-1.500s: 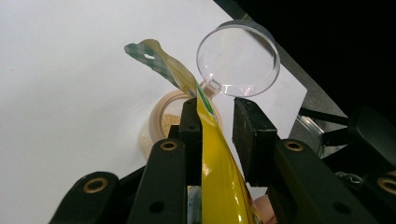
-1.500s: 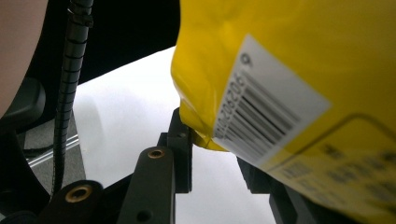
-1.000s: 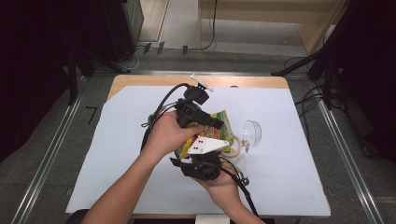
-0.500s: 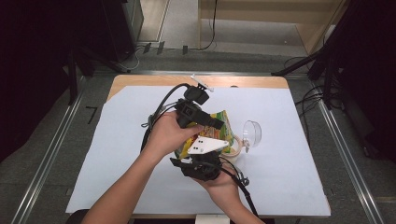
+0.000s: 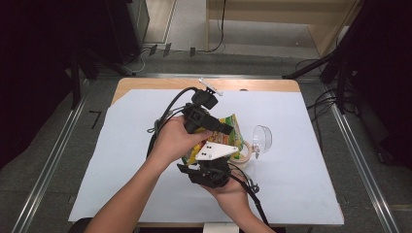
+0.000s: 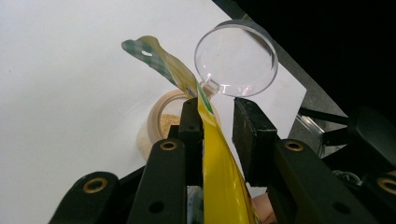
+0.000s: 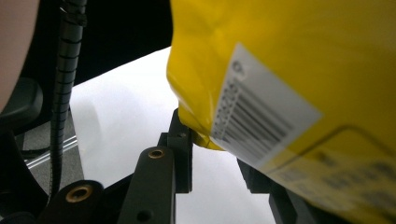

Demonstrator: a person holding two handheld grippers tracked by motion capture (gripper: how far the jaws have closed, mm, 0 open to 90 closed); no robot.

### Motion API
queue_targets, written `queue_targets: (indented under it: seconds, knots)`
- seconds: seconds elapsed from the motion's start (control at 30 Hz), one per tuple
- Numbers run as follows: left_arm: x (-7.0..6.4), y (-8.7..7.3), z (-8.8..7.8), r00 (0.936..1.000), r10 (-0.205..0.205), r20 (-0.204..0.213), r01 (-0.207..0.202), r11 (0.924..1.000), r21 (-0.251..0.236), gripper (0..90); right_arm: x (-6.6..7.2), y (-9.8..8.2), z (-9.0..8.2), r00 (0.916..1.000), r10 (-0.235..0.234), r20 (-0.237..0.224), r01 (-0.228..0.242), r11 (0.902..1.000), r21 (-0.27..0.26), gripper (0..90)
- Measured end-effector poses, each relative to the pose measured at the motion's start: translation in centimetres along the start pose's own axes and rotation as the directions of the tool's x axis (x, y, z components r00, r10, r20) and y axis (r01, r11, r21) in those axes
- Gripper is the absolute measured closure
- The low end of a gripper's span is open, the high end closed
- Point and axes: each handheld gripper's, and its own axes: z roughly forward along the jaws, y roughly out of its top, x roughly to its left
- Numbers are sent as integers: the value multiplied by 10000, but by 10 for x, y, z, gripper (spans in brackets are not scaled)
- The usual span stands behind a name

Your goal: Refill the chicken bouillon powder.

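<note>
Keep both grippers, left (image 6: 212,126) and right (image 7: 212,154), clamped on the pouch (image 6: 219,172) (mouth far), tilting gently so grain lands in the jar (image 6: 163,122), beside the lid (image 6: 236,58).

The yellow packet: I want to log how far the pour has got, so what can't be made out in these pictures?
- Jar fill: left gripper view, the yellow packet and a finger cover its mouth.
- Packet's open end: high view, hidden by the left hand and the grey plate.
- Packet print: right gripper view, blurred.
- Right gripper hold: the packet covers one finger.
</note>
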Motion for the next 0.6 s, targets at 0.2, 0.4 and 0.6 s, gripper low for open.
queue_targets:
  seconds: [0.2,0.4,0.6]
  knots:
    - [-1,0,1,10000,51,-1,-51,10000,54,745,-2,-2,2,10000,22,74,-22,10000,42,717]
    - [2,1,1,10000,-24,37,25,9999,-111,743,-2,-1,0,10000,56,12,-56,10000,53,717]
    - [10,1,1,9992,-320,256,324,9993,-183,740,-1,2,-1,10000,75,-25,-74,9999,123,715]
